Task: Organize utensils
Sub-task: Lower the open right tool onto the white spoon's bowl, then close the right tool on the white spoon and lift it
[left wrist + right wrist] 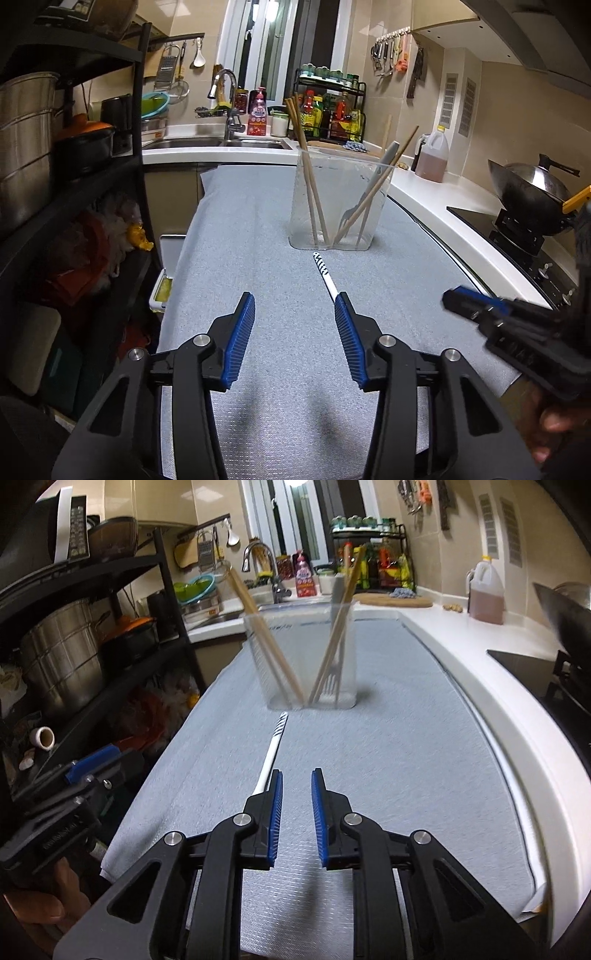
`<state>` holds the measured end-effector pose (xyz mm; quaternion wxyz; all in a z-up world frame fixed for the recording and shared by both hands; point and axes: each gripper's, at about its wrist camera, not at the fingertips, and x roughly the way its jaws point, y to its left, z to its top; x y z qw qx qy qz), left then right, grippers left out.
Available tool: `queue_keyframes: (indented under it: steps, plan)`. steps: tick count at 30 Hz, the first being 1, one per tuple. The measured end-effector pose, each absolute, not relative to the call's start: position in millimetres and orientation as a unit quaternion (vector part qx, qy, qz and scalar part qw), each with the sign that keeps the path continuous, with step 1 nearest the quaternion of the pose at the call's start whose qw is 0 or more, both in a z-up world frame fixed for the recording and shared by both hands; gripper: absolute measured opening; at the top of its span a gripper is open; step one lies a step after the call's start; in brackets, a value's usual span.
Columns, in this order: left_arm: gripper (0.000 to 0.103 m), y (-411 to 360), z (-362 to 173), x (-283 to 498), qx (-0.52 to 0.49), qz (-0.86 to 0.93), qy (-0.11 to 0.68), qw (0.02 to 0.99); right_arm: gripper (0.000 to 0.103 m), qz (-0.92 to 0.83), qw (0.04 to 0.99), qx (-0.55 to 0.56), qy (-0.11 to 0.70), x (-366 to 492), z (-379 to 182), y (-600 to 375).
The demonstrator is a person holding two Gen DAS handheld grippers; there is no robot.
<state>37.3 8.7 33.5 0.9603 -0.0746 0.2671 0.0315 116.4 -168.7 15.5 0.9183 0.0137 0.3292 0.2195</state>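
Note:
A clear plastic holder [338, 199] stands on the grey mat [258, 236] and holds wooden chopsticks [310, 173] and a grey-handled fork [369, 192]. A white utensil with a striped end [325, 273] lies flat on the mat in front of the holder. My left gripper [294, 306] is open and empty, its right finger just over the utensil's near end. My right gripper [296, 782] is open with a narrower gap and empty, just right of the white utensil [273, 746]. The holder [301, 657] stands ahead of it. The right gripper also shows in the left wrist view [465, 299].
A black shelf rack with pots [44, 155] stands to the left. A sink [207, 142], a condiment rack [328, 110], an oil jug [432, 155] and a wok on the stove [532, 192] line the white counter behind and to the right.

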Motion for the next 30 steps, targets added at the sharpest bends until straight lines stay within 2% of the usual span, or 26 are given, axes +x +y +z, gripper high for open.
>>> queue_keyframes:
  steps: [5,9,16,19,30]
  plan:
    - [0.045,18.2,30.5,37.3,-0.085,0.046,0.266,0.959,0.019,0.237,0.904,0.0,0.357,133.7,-8.0,-137.8]
    - [0.045,24.7,28.7,37.4,-0.09,0.054,0.265,0.958,0.032,0.243,0.893,-0.012,0.379,148.8,-28.0,-113.3]
    - [0.045,31.1,26.4,39.3,-0.099,0.064,0.269,0.956,0.032,0.241,0.881,-0.035,0.406,165.4,-48.7,-91.1]
    - [0.045,32.5,25.5,38.9,-0.103,0.066,0.271,0.955,0.019,0.24,0.881,-0.039,0.407,164.4,-49.4,-90.4]
    - [0.045,26.1,23.4,39.7,-0.096,0.063,0.275,0.954,0.016,0.219,0.89,-0.024,0.4,157.7,-45.7,-130.2]
